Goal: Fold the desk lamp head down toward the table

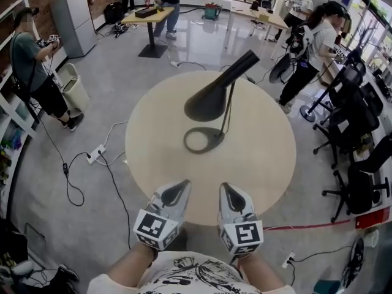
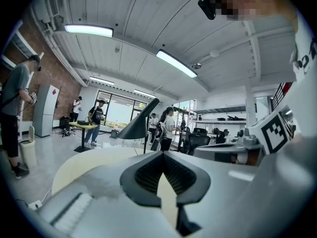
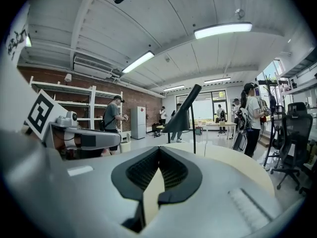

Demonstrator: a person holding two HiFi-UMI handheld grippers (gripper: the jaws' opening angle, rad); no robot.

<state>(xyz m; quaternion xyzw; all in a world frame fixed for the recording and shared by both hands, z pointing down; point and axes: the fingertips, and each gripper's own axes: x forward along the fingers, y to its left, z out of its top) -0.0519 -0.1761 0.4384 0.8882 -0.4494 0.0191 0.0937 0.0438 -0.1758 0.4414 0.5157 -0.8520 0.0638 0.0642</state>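
Note:
A black desk lamp stands near the middle of the round beige table. Its cone-shaped head is raised and tilted, on a thin stem above a round base. My left gripper and right gripper hover side by side at the table's near edge, well short of the lamp. On both, the jaws are shut with nothing between them. The lamp head is far ahead of the left gripper in the left gripper view. In the right gripper view the lamp head is beyond the right gripper.
Black office chairs crowd the right side. A person stands beyond the table at right, another person at left by a bin. Cables and a power strip lie on the floor at left. A second table stands far back.

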